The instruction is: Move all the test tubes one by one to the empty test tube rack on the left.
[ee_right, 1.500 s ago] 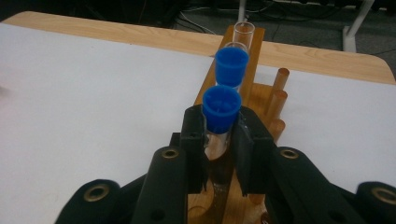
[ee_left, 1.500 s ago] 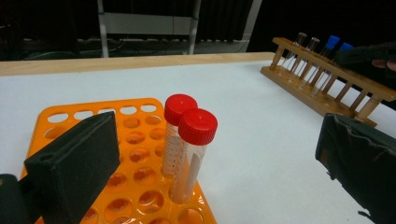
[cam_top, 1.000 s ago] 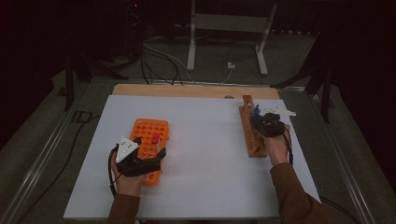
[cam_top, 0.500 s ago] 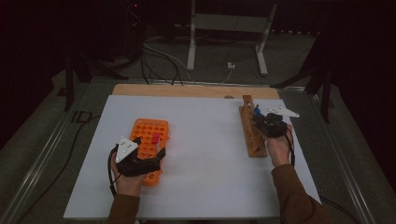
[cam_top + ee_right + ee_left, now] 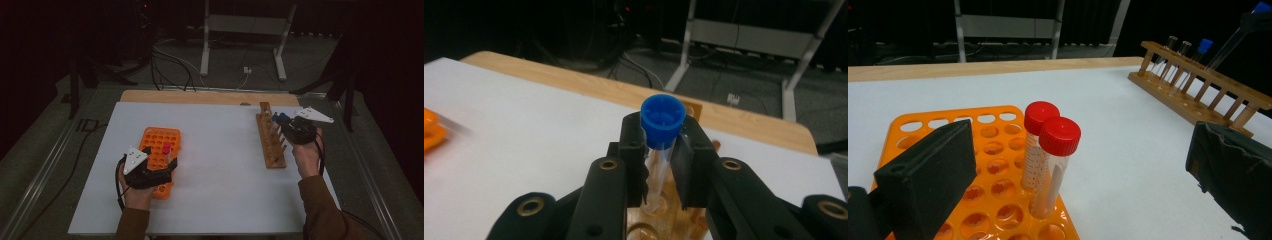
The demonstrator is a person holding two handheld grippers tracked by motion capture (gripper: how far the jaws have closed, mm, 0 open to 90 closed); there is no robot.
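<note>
— Fingers (image 5: 636,150) of right gripper (image 5: 659,160)?
— Pinching blue-capped tube (image 5: 662,120) just below cap, one pad either side. Tube upright, lower end at a hole of wooden rack (image 5: 270,142). Cannot tell whether seated or lifted clear. Grip high on the tube, likely to keep the glass vertical over the hole.

— Location of that rack?
— Near right edge of desk (image 5: 225,130), running lengthwise toward far edge. Held tube toward its far end. More tubes standing in it, seen from left gripper view (image 5: 1193,85).

— Left gripper (image 5: 1073,170)?
— Spread wide, holding nothing. Pads on either side of two red-capped tubes (image 5: 1050,150), not touching them. Hovering low over near end of orange rack (image 5: 159,157), apparently lined up for a grasp.

— Placement of red-capped pair?
— Upright in adjacent holes of orange rack, toward its right edge, caps touching or nearly so. Rack in left half of desk, toward near edge.

— Risk?
— Close spacing of red pair: wide pads likely to catch both.
</note>
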